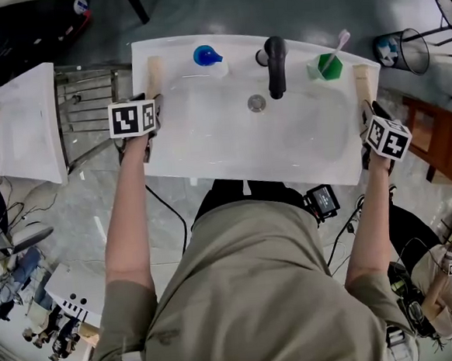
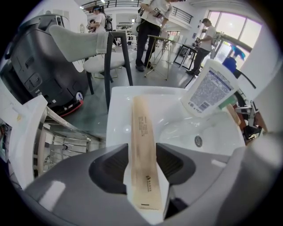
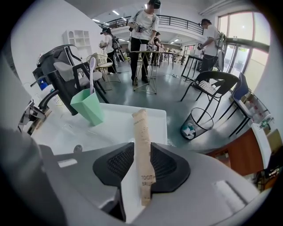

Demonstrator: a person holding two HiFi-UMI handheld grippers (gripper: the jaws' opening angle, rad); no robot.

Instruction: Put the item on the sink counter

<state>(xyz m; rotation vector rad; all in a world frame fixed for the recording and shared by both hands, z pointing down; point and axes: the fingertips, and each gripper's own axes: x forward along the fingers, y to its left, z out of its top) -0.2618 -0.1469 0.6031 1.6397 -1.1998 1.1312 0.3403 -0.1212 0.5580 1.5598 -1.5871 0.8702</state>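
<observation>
Sink counter [image 1: 249,174]: tap [image 1: 277,63], green cup [image 1: 328,66], bottle [image 1: 207,56]

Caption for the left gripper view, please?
Left gripper open astride a tan paper packet lying on the white sink counter, left of the basin.

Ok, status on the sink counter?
Both open: left gripper around left packet, right gripper around right packet. Both lie on sink counter's side rims. Nothing in the way.
</observation>
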